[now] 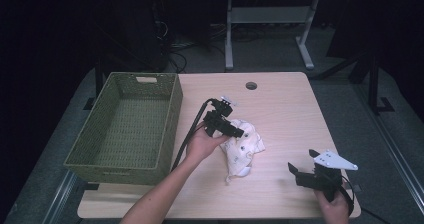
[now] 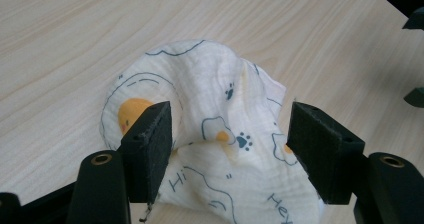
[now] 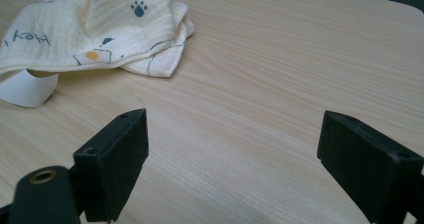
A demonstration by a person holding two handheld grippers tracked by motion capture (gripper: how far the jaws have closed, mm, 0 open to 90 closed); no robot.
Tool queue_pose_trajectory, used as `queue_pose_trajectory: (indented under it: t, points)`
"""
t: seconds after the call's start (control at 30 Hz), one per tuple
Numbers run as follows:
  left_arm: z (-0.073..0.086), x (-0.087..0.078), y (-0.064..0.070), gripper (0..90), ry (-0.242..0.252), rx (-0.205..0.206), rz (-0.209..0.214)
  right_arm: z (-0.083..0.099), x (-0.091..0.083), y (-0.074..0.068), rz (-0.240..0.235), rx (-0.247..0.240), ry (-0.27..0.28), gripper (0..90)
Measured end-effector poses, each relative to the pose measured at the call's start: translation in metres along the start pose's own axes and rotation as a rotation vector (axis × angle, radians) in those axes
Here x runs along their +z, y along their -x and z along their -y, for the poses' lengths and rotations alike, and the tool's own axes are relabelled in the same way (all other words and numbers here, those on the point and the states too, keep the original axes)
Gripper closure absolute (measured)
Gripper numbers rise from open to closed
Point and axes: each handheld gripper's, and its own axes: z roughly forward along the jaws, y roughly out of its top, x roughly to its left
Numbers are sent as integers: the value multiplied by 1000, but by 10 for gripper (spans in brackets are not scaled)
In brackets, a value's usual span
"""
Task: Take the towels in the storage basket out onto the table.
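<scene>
A cream cloth (image 1: 246, 148) printed with ducks, paw marks and letters lies crumpled near the middle of the wooden table (image 1: 285, 114). My left gripper (image 1: 238, 132) sits low over its left part. In the left gripper view the cloth (image 2: 220, 109) bulges up between the jaws of the left gripper (image 2: 230, 139), which is open; the left pad (image 2: 152, 139) touches the fabric, the right one stands just off it. My right gripper (image 1: 303, 162) is open near the table's front right, with bare wood between its jaws (image 3: 232, 149). The cloth (image 3: 100, 29) lies ahead of it to the left.
A green woven basket (image 1: 173, 115), with nothing inside, stands on the table's left side. A round cable hole (image 1: 251, 85) is at the far edge. A white label (image 3: 25, 89) sticks out from under the cloth. Desk legs and cables stand on the floor beyond.
</scene>
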Motion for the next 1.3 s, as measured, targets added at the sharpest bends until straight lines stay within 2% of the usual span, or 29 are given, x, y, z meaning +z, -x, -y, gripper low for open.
queue_pose_trajectory:
  t: [0.07, 0.13, 0.17, 0.2, 0.33, 0.4, 0.5, 0.53, 0.7, 1.0, 1.17, 1.27, 1.3]
  points:
    - [3, -4, 1, 314, 6, 14, -3, 0, 0, 0, 0, -1, 1, 125]
    - [6, -6, 2, 323, 10, 14, 25, 0, 0, 0, 0, -2, 2, 126]
    - [8, -6, 3, 325, 11, 16, 25, 0, 0, -1, 0, -4, 2, 126]
    - [10, -7, 3, 318, 8, 31, 14, 0, 0, -1, 0, -3, 1, 126]
    - [20, -9, 3, 299, 16, 34, 0, 0, 0, 0, 0, -3, 3, 126]
    - [24, -12, 1, 289, 30, 22, 14, 0, 0, 0, 2, -4, 2, 126]
    - [28, -15, 2, 271, 44, 28, 9, 0, 0, 0, 5, -2, 2, 125]
    - [29, -16, 3, 266, 33, 41, 5, 0, 0, 0, 6, 0, 1, 126]
    - [36, -20, 8, 242, 50, 50, 1, 0, 0, 1, 9, -4, -2, 126]
    - [54, -24, 17, 224, 85, 44, 25, 0, 1, 0, 8, -4, -6, 126]
    - [64, -25, 26, 225, 96, 55, 31, 1, 1, 0, 8, -9, -10, 125]
    - [72, -27, 29, 226, 93, 83, 26, 1, 0, 0, 8, -8, -8, 126]
    - [75, -27, 30, 226, 103, 76, 24, 1, 0, 0, 9, -9, -8, 125]
